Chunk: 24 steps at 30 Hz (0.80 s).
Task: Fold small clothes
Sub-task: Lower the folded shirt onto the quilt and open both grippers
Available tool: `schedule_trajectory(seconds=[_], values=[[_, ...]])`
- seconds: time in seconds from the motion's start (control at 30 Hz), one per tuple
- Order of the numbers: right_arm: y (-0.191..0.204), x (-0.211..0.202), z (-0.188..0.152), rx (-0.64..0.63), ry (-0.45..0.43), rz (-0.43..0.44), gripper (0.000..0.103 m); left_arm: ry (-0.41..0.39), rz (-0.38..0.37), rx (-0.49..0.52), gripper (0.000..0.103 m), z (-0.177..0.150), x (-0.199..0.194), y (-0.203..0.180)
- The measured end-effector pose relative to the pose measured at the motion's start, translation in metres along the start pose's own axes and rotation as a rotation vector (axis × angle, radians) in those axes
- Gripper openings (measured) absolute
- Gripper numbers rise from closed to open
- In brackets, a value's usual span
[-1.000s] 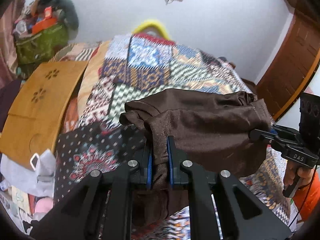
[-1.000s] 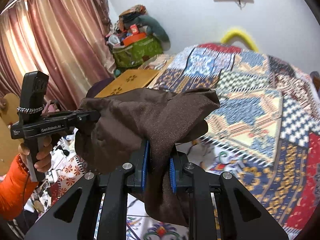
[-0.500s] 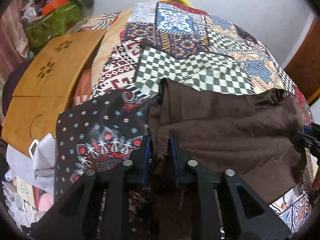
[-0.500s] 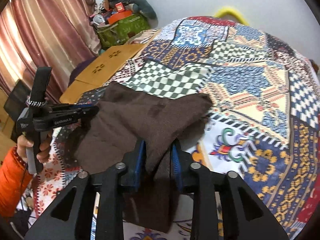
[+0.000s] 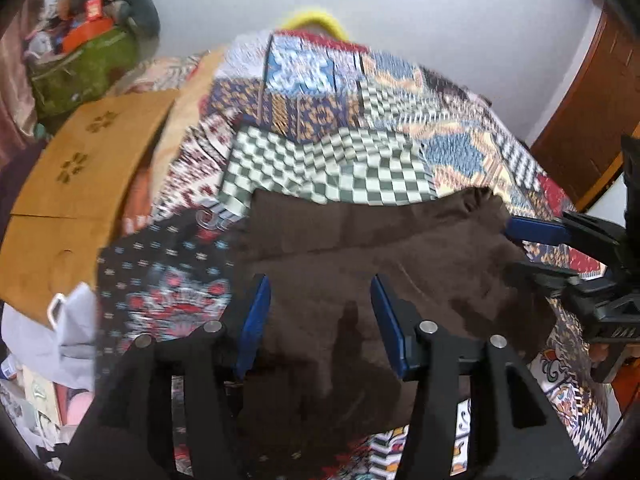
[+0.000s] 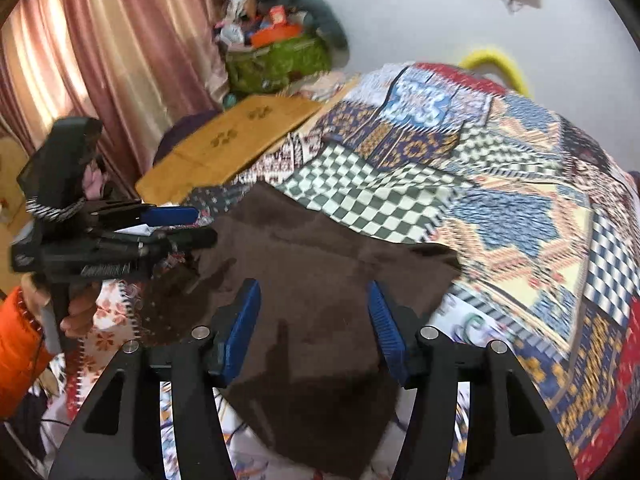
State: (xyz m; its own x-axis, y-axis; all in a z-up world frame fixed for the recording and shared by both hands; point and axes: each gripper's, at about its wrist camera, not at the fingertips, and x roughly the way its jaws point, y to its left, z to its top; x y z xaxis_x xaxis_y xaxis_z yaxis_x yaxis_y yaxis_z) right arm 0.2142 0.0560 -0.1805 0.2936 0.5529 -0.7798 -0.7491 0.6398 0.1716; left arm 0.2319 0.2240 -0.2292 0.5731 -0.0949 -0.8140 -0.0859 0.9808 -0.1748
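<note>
No lettering can be read: the marks on both tongs' housings are too blurred.

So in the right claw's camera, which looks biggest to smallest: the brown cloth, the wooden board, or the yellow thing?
1. Brown cloth, though it's nearest the camera.
2. Wooden board.
3. Yellow thing, farthest and partly hidden.

Blurred patchwork bedspread (image 5: pixel 384 92) (far patterns smeared), brown cloth's (image 6: pixel 320 272) near edge hidden.
</note>
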Motion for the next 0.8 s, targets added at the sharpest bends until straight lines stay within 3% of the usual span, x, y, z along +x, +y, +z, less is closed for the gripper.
schedule_trajectory(seconds=[0.17, 0.33, 0.5, 0.57, 0.7, 0.8], values=[[-0.014, 0.030, 0.001, 0.034, 0.068, -0.024, 0.052, 0.053, 0.076, -0.055, 0.051, 0.005, 0.032, 0.013], [-0.030, 0.023, -0.007, 0.033, 0.062, -0.096, 0.052, 0.025, 0.210, -0.046, 0.051, 0.006, 0.025, 0.033], [-0.022, -0.005, -0.013, 0.034, -0.008, -0.058, 0.052, -0.011, 0.165, -0.036, 0.052, -0.006, -0.005, 0.035], [-0.012, -0.014, -0.016, 0.025, -0.017, -0.025, 0.052, -0.007, 0.135, -0.022, 0.059, -0.017, -0.012, 0.030], [0.005, -0.008, -0.025, -0.011, 0.033, 0.003, 0.052, 0.054, 0.137, 0.009, 0.061, -0.035, -0.003, 0.020], [0.006, -0.004, -0.039, -0.020, 0.076, -0.033, 0.052, 0.092, 0.143, -0.038, 0.061, -0.050, 0.004, 0.029]])
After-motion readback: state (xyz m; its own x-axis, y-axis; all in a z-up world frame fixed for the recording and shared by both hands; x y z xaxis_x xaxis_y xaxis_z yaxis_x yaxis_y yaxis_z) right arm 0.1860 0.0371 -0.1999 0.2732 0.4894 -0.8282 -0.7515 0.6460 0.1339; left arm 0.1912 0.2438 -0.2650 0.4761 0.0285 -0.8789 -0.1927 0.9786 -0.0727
